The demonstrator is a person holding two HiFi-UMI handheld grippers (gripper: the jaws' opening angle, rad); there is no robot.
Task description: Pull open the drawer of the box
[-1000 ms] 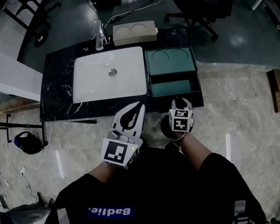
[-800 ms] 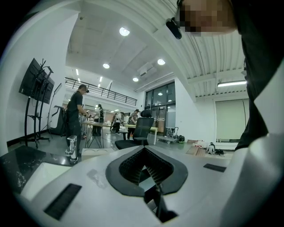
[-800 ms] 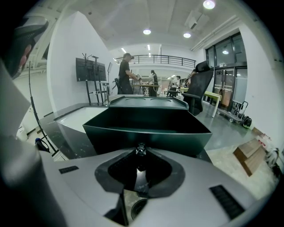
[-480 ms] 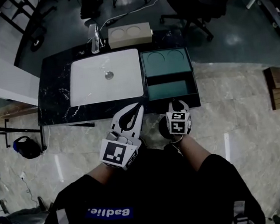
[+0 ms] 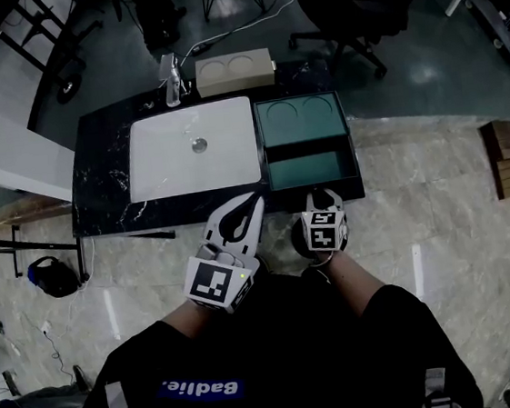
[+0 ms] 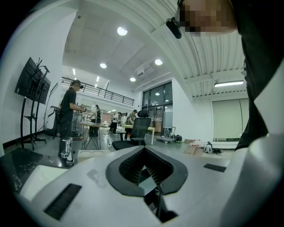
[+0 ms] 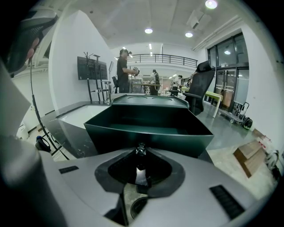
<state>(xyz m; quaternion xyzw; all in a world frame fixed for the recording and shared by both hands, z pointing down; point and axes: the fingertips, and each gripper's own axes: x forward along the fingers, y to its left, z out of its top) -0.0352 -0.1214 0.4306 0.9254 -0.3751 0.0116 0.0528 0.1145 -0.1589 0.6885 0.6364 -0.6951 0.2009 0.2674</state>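
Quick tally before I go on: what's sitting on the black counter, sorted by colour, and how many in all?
Green: 1, the box with its drawer out, knob in the right gripper
White: 1, the sink basin
Beige: 1, the block with two round recesses
Clear: 1, the tap-like piece by the sink
Total: 4

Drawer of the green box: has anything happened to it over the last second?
Hardly anything. The right gripper, shut on the knob, may have eased the already open drawer slightly further toward the person. The left gripper stays shut and empty by the counter edge; box and sink unmoved.
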